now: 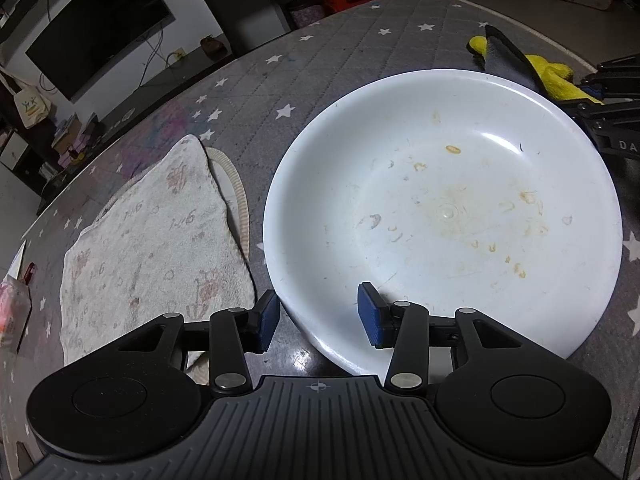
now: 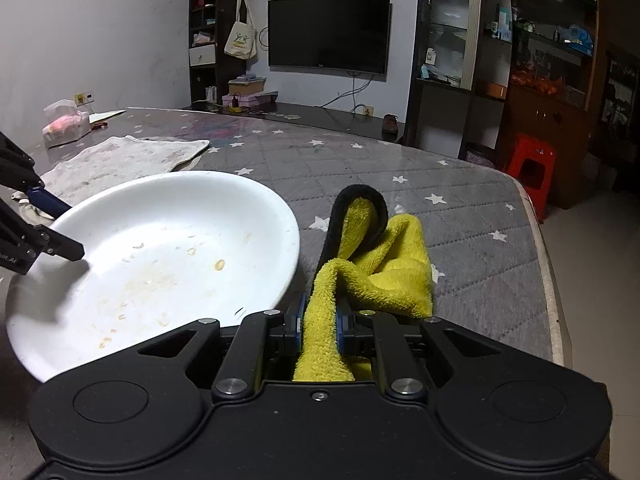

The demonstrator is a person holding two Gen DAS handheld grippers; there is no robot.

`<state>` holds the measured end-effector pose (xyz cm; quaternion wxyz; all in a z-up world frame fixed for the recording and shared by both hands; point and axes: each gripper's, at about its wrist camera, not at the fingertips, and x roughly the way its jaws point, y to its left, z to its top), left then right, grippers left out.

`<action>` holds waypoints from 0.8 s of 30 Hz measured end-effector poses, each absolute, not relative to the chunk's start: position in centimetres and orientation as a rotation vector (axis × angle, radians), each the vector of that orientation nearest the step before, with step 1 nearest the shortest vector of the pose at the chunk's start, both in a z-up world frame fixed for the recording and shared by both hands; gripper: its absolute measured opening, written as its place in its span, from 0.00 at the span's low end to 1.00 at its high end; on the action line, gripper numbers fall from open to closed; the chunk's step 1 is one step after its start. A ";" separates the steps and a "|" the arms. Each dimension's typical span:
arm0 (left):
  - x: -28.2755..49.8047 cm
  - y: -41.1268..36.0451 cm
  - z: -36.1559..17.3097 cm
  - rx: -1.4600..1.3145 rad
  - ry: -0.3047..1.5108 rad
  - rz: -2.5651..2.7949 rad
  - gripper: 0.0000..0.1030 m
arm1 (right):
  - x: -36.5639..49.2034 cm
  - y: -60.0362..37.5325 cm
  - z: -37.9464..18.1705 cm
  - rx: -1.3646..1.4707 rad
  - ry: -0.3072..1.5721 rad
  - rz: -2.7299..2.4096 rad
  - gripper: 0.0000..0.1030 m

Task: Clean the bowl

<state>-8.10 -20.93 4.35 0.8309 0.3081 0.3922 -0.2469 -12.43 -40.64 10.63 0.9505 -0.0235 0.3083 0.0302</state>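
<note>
- One bowl (image 1: 440,216), wide, shallow, round, of smooth glossy white, sits on the table (image 1: 340,40); its floor carries scattered dried yellowish-brown spots and faint rings.
- One left gripper (image 1: 318,314), black with ribbed blue pads, straddles the bowl's rim at 7 o'clock: one pad inside, one outside, jaws parted with a visible gap to the rim.
- One right gripper (image 2: 318,320) sits just off the bowl's rim at 1 o'clock in the left wrist view, its jaws clamped tight on a cloth.
- One cloth (image 2: 384,264), fluffy yellow terry with a black edging, bunches on the table beside the bowl.
- One towel (image 1: 152,240), pale, flat, nubbly with faded prints, lies at 9 o'clock of the bowl.
- The table cover is grey quilted fabric with white stars.
</note>
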 end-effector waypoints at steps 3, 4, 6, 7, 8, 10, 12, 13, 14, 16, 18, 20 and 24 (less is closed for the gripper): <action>-8.1 -21.0 4.3 0.653 0.832 -0.523 0.44 | -13.1 -40.3 10.6 -0.051 0.624 0.065 0.15; -8.1 -21.0 4.3 0.652 0.832 -0.523 0.44 | -13.3 -40.2 10.6 -0.051 0.623 0.067 0.15; -7.9 -21.0 4.3 0.652 0.832 -0.522 0.44 | -13.9 -39.9 10.6 -0.049 0.621 0.072 0.15; -7.8 -21.0 4.3 0.652 0.832 -0.521 0.44 | -14.1 -39.8 10.7 -0.047 0.619 0.074 0.15; -8.0 -21.0 4.2 0.653 0.831 -0.520 0.44 | -14.5 -39.5 10.7 -0.050 0.618 0.078 0.15; -7.8 -21.1 4.0 0.656 0.828 -0.518 0.44 | -15.2 -39.1 10.7 -0.057 0.617 0.087 0.15; -7.9 -21.2 3.9 0.659 0.828 -0.514 0.44 | -15.8 -38.6 10.8 -0.061 0.618 0.098 0.15; -7.9 -21.2 3.9 0.663 0.827 -0.514 0.44 | -16.0 -38.4 10.8 -0.064 0.618 0.104 0.15; -7.9 -21.2 3.8 0.667 0.826 -0.515 0.44 | -16.4 -38.1 10.8 -0.071 0.619 0.111 0.15; -7.8 -21.3 3.9 0.671 0.826 -0.517 0.44 | -16.9 -37.6 11.0 -0.083 0.622 0.123 0.15; -7.6 -21.4 3.9 0.674 0.828 -0.520 0.43 | -17.4 -37.2 11.1 -0.091 0.625 0.133 0.15; -7.4 -21.4 3.9 0.677 0.827 -0.519 0.43 | -18.1 -36.8 11.3 -0.103 0.628 0.146 0.15; -7.6 -21.3 3.9 0.683 0.824 -0.519 0.42 | -19.2 -35.9 11.6 -0.134 0.634 0.174 0.15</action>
